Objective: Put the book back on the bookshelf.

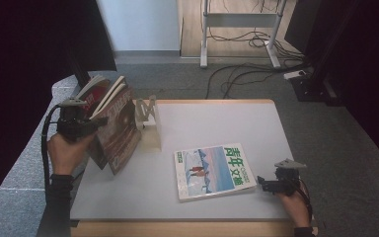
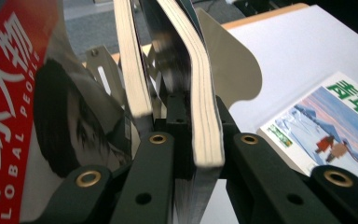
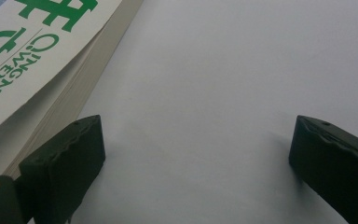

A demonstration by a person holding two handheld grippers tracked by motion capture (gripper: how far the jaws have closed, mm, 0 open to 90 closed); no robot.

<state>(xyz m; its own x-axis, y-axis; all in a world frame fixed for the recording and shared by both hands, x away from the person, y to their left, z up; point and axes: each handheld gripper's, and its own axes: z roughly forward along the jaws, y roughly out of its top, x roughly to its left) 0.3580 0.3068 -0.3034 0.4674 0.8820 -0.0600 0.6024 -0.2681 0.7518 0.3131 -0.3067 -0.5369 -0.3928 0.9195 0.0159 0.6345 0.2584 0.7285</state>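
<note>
1. Progress, as I judge it: the magazines are being stood in the white book stand (image 1: 148, 123) at the far left of the counter (image 1: 217, 123). A few already lean there in a fan. One more, the flat magazine (image 1: 213, 170) with green characters, is yet to be filed.
2. The left gripper (image 1: 81, 123) is just left of the stand. Its fingers (image 2: 154, 158) are nearly closed, pinching the lower edge of the held magazine (image 2: 200, 112), one of the upright ones.
3. The held magazine stands on edge beside the stand. Its long axis runs up and tilts away from the stand, and its page edges face the left gripper view's camera.
4. The flat magazine lies cover up, right of the stand and nearer the person, its long axis across the counter.
5. The right gripper (image 1: 271, 183) rests just right of the flat magazine. Its fingers (image 3: 65, 163) are spread wide and hold nothing.
</note>
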